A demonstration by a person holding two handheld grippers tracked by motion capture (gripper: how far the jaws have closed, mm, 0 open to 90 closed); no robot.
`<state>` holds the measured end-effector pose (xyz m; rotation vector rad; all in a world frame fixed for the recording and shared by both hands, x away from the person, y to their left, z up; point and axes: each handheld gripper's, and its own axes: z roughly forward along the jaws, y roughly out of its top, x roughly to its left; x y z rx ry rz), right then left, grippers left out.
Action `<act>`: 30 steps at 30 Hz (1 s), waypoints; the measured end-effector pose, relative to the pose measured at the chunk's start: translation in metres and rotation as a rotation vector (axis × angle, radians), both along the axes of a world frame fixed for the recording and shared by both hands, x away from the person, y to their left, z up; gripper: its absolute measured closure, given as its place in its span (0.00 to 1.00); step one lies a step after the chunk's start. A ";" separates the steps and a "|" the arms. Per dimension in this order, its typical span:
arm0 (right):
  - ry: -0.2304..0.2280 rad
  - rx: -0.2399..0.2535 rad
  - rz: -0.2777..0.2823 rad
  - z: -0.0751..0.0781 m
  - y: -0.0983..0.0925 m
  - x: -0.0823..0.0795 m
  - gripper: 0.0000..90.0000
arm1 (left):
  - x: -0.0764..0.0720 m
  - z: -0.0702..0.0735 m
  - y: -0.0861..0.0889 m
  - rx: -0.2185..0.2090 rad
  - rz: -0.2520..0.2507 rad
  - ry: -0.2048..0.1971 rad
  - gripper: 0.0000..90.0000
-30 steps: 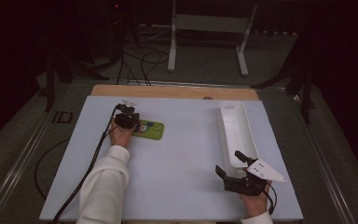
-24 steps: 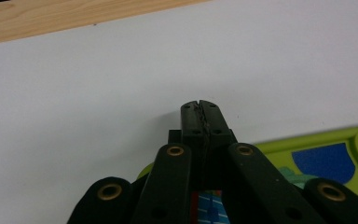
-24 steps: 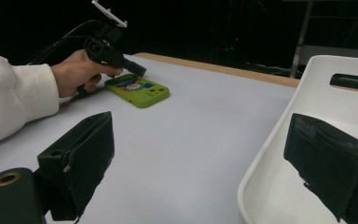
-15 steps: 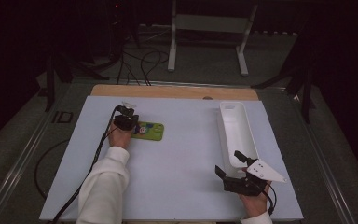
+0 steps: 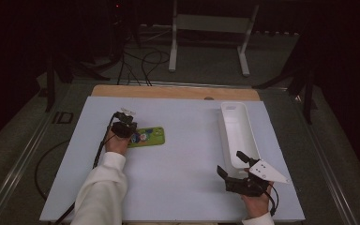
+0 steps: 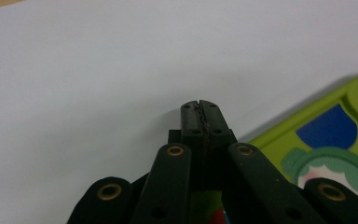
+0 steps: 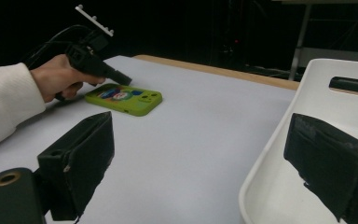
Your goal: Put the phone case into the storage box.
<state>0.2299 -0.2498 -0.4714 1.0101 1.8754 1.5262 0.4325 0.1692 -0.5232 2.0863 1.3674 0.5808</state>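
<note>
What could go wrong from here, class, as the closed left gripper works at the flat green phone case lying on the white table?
1. The left gripper is shut and rests over one end of the flat green phone case; pushed like this, the case may slide across the smooth white table instead of lifting.
2. The right gripper stands open right beside the long white plastic tray; a careless move could knock the tray.

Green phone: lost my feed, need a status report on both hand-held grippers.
Left hand-held gripper shut, tips over green phone, nothing gripped. Right hand-held gripper open, beside white tray. Nothing between phone and tray.
</note>
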 end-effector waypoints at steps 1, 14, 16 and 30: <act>0.000 0.000 0.000 0.000 0.000 0.000 0.09 | -0.002 0.000 0.000 0.006 -0.007 0.001 1.00; 0.000 0.004 -0.003 0.001 0.000 0.000 0.09 | -0.036 0.003 -0.007 0.044 -0.073 0.000 1.00; 0.000 0.005 -0.004 0.001 0.000 0.000 0.09 | -0.042 0.003 -0.007 0.048 -0.079 0.001 1.00; 0.002 0.004 -0.007 0.000 -0.001 0.001 0.09 | -0.088 0.004 -0.011 0.031 -0.124 0.005 1.00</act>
